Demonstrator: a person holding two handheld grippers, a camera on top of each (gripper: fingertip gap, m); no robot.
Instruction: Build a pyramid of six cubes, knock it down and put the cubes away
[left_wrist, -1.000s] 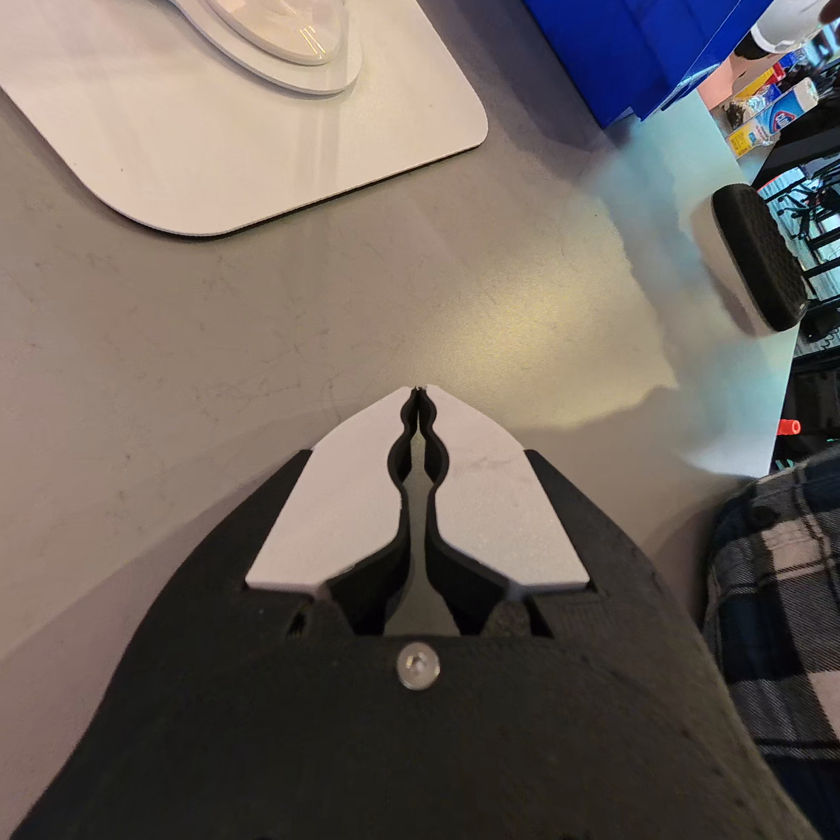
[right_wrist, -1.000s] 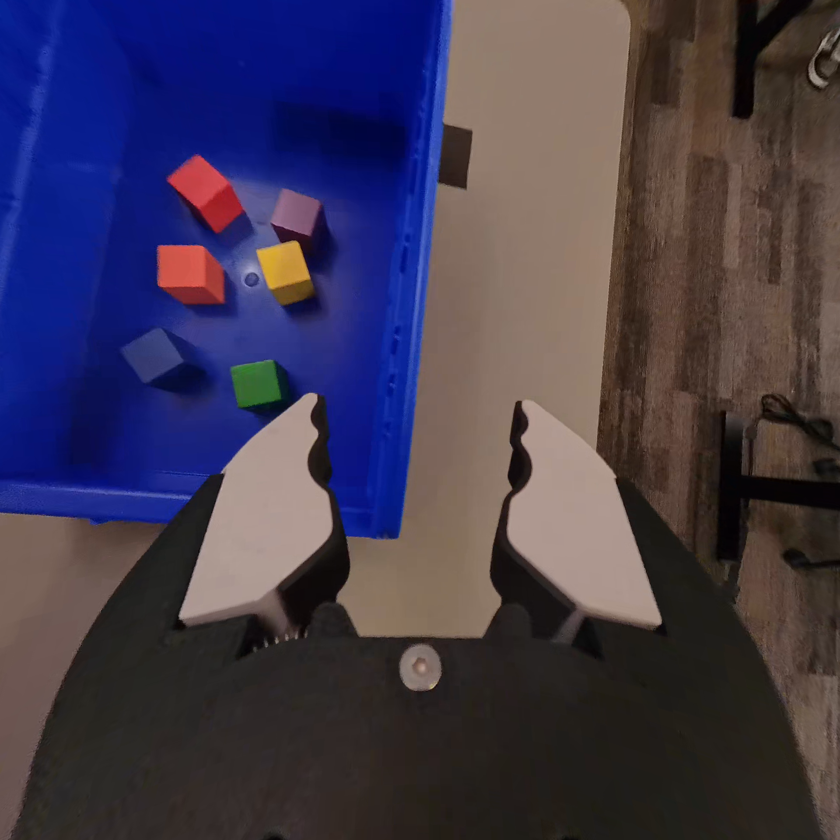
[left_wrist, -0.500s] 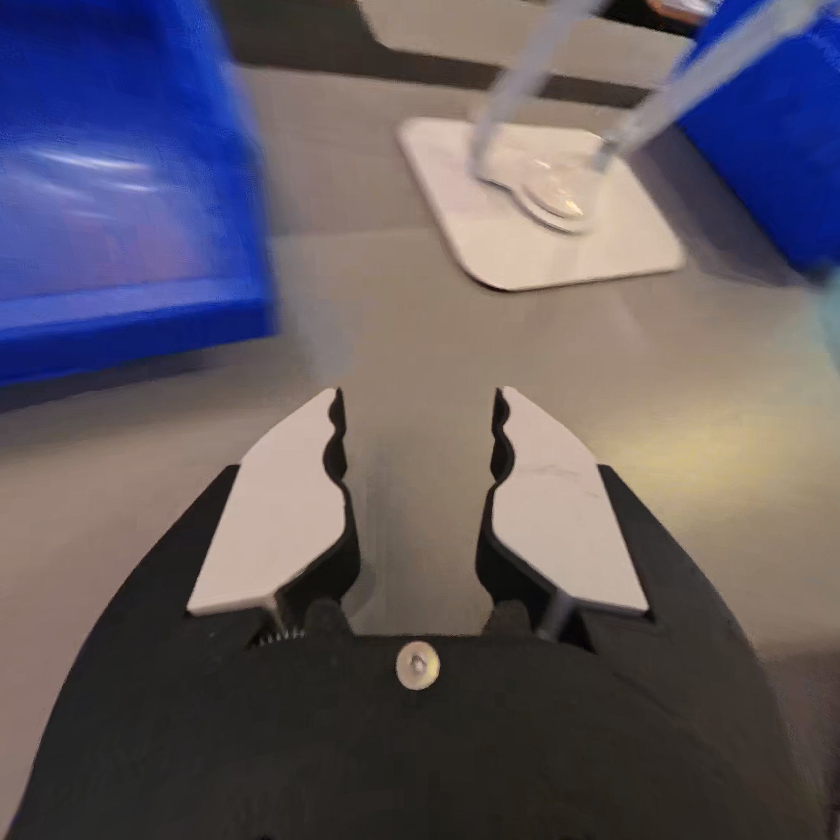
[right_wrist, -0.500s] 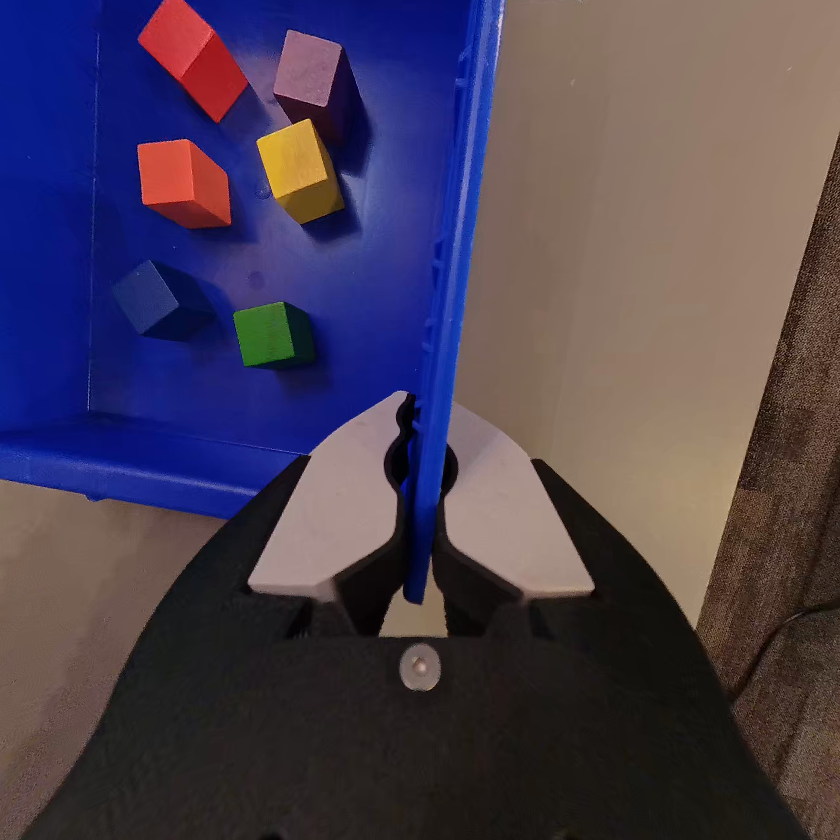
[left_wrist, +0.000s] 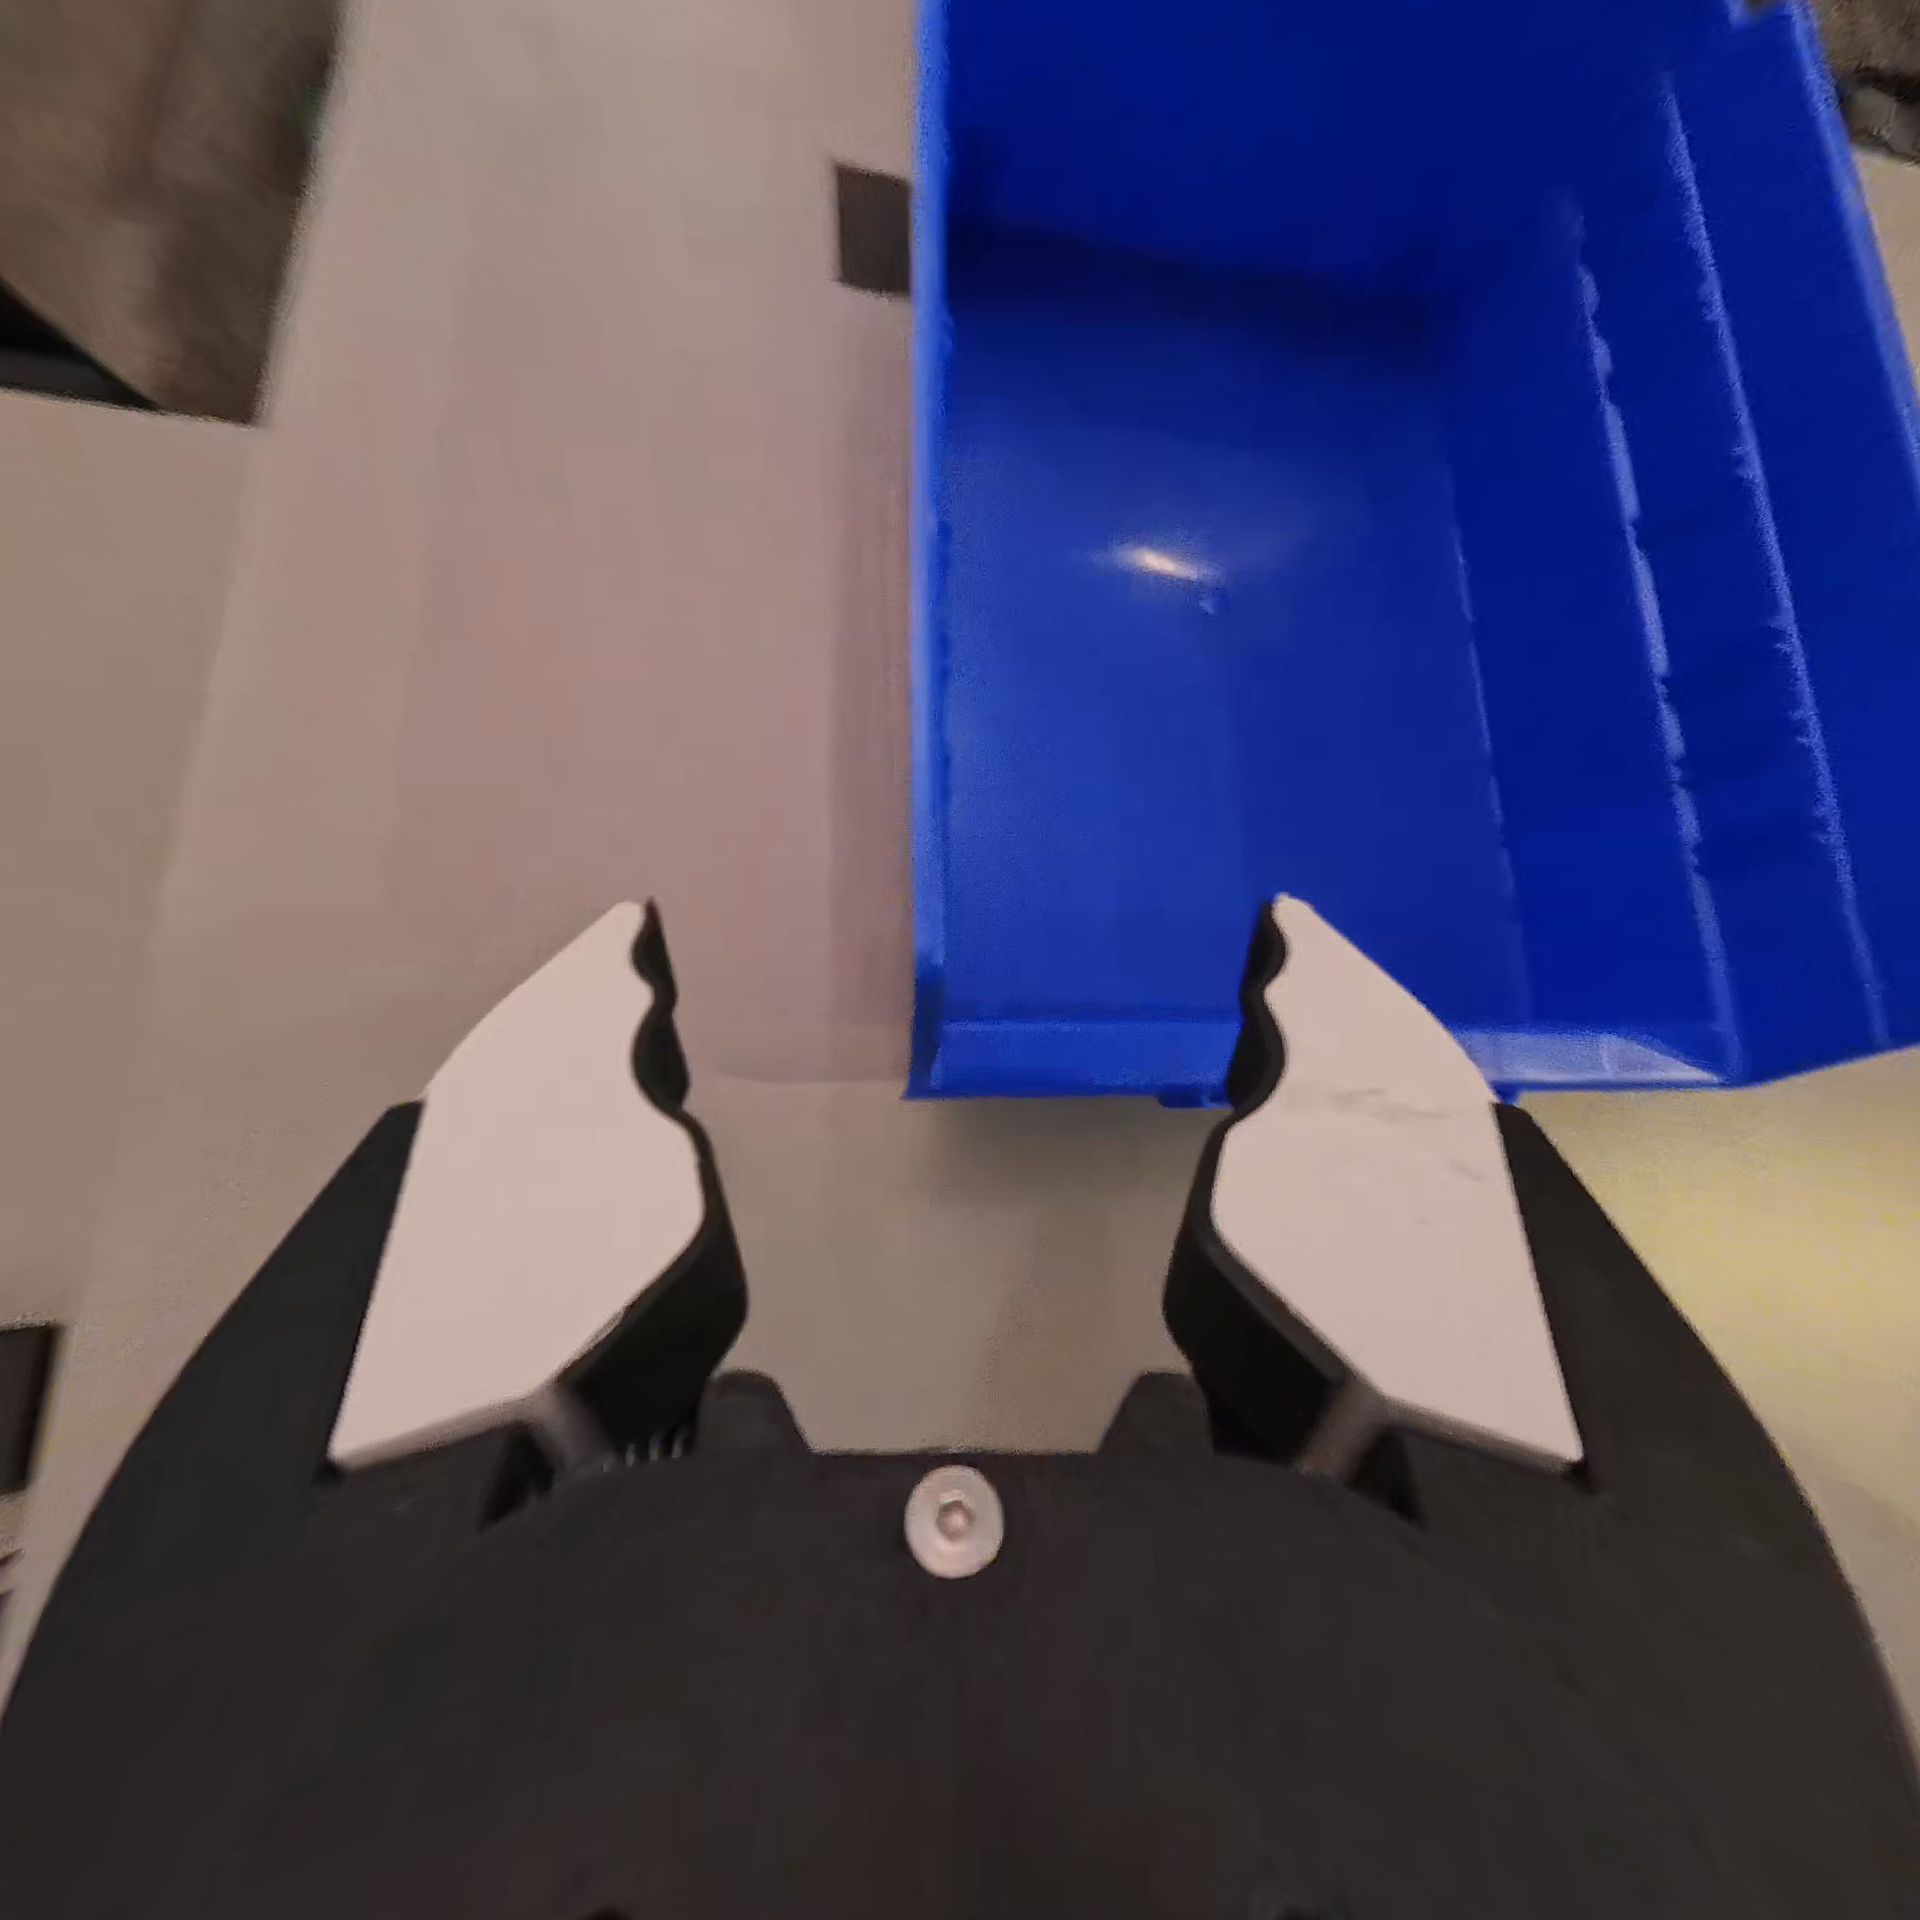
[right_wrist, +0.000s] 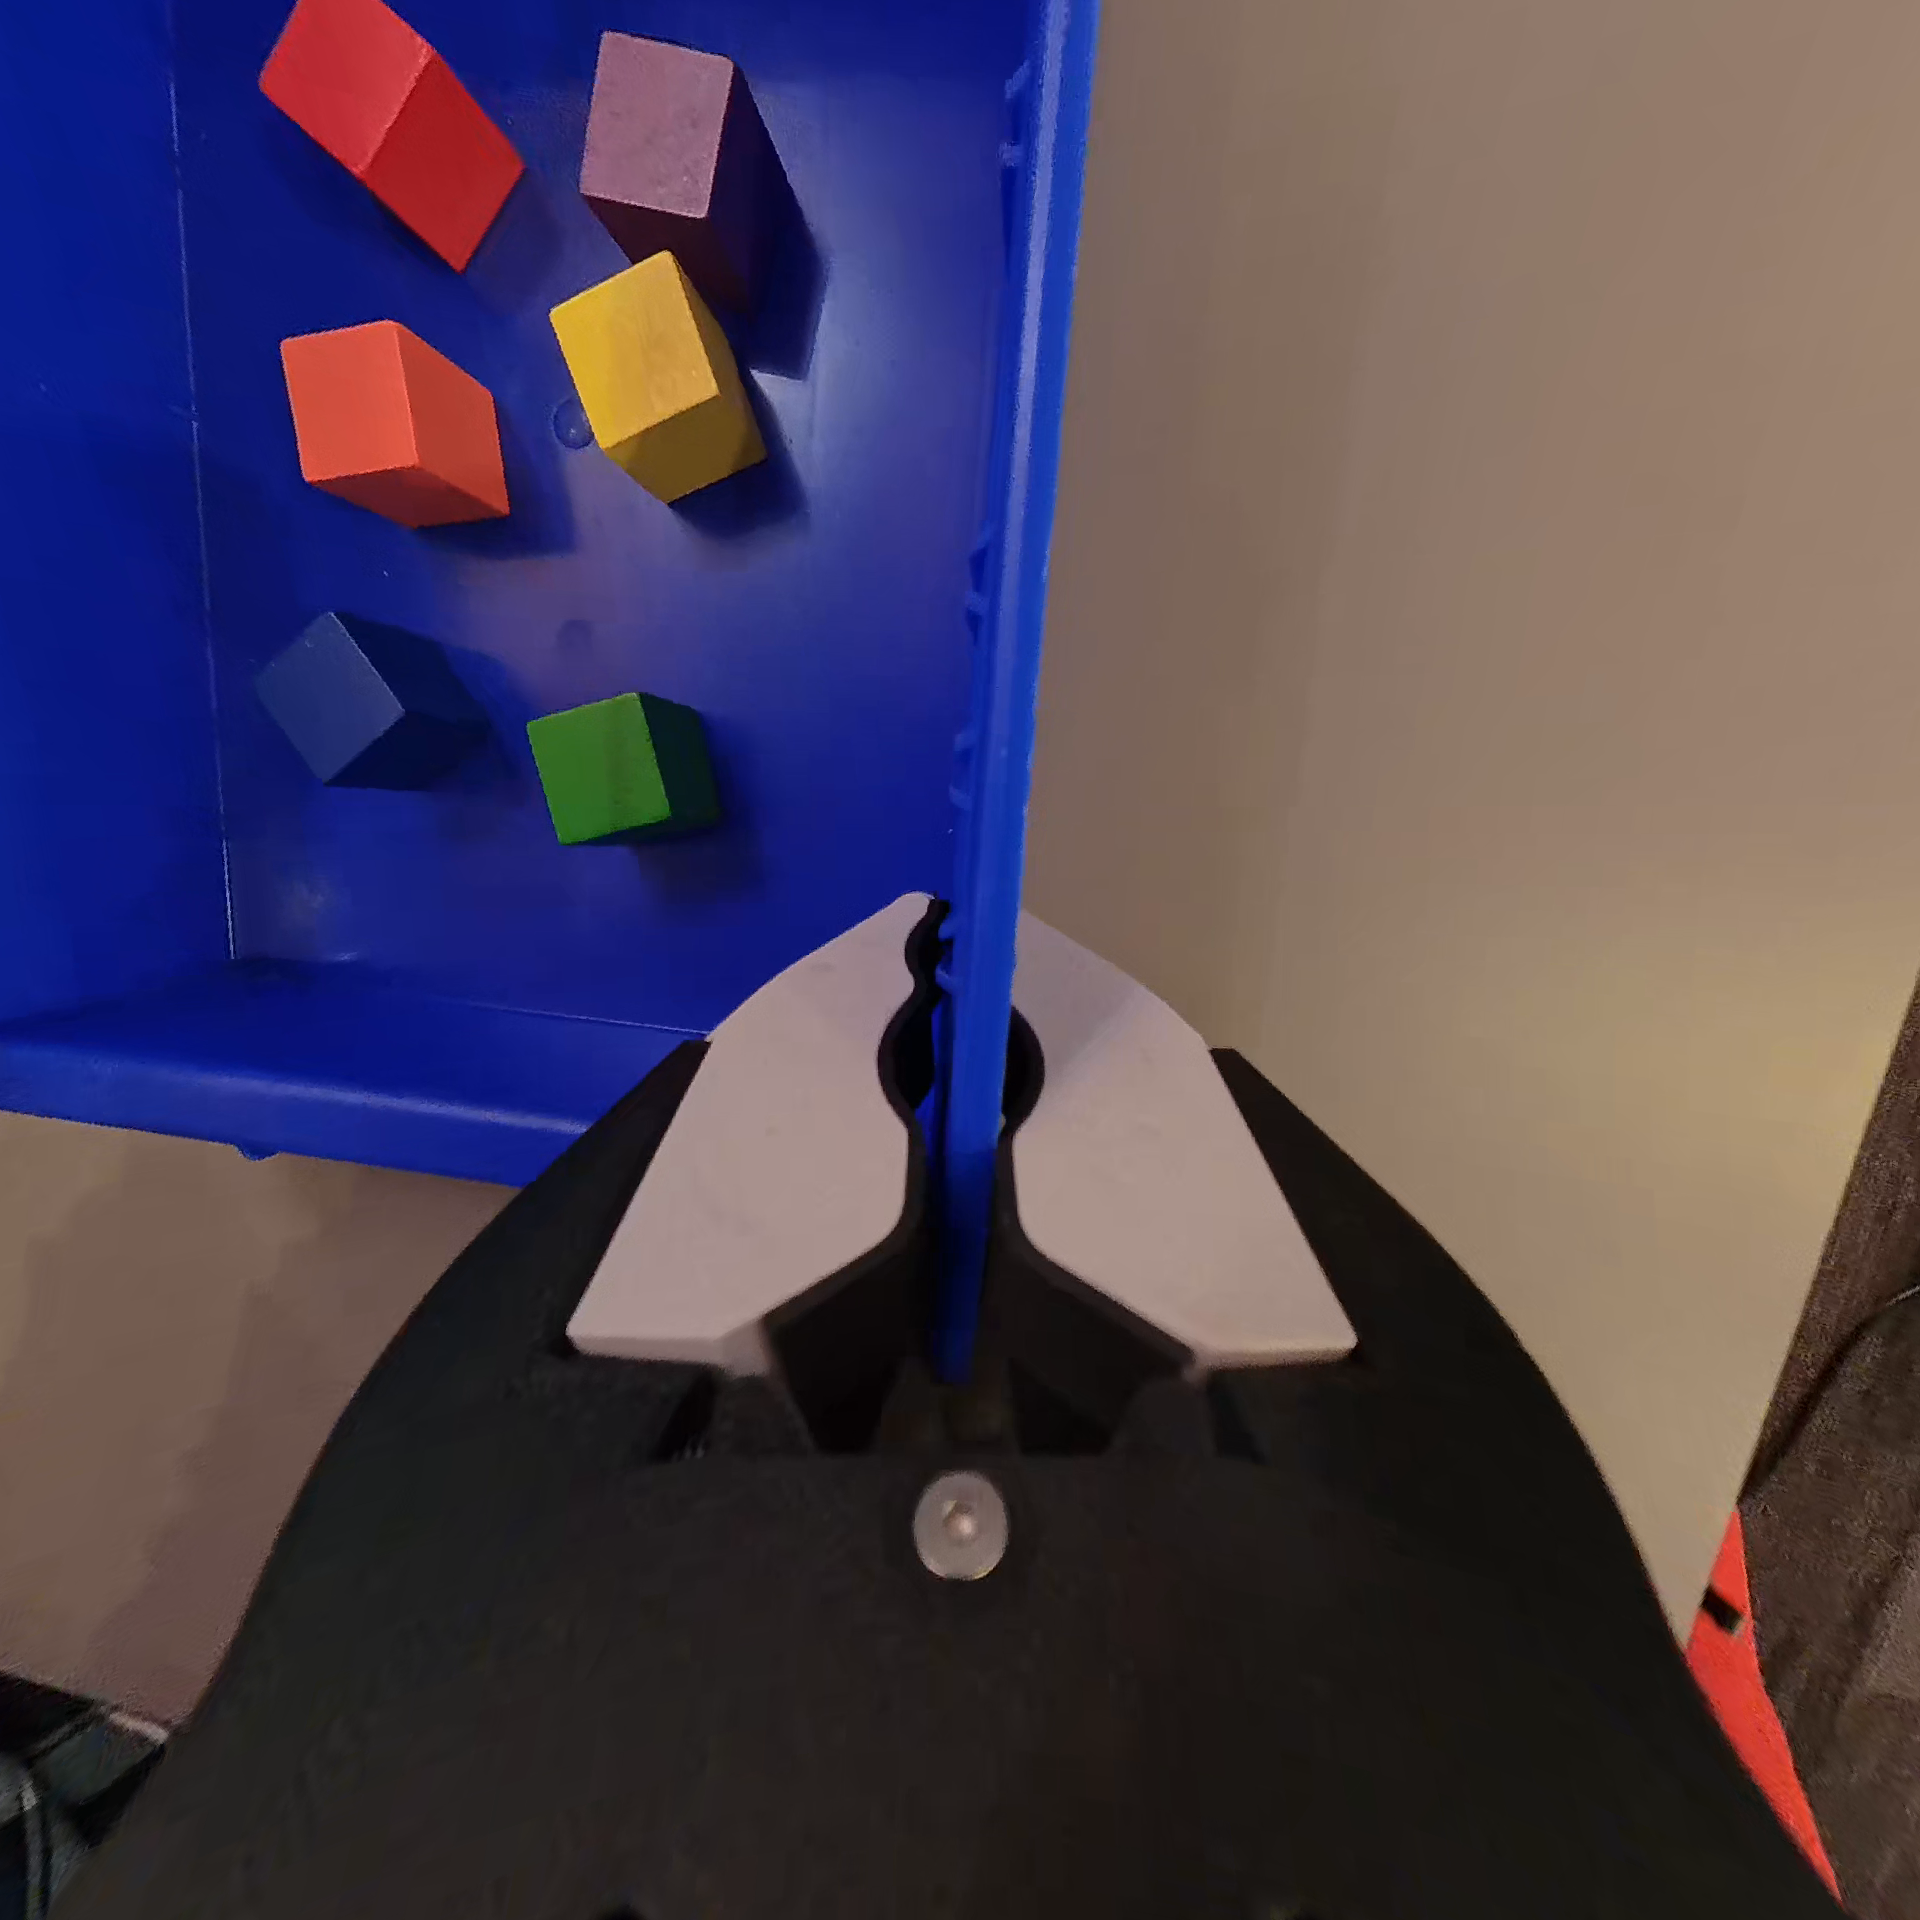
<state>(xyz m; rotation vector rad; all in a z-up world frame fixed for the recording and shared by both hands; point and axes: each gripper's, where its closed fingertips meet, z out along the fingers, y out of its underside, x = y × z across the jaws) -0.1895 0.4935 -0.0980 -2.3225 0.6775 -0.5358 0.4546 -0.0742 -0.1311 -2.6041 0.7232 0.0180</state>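
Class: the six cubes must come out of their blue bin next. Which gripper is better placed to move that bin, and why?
Right. The right gripper is clamped on the wall of the blue bin holding the cubes; the left gripper is open at an empty bin.

Blue bin (right_wrist: 997, 520); red (right_wrist: 390, 125), orange (right_wrist: 390, 416), yellow (right_wrist: 649, 369), green (right_wrist: 618, 764), purple (right_wrist: 665, 125), seemingly navy (right_wrist: 353, 696) cubes.

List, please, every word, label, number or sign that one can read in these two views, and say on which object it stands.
None: neither view shows any readable text.
The blue bin with the six cubes bears only moulded ribs.
The other blue bin shows bare plastic, blurred.
The coloured cubes, such as the yellow cube, have plain faces.
The dark patch on the table is too blurred to tell.
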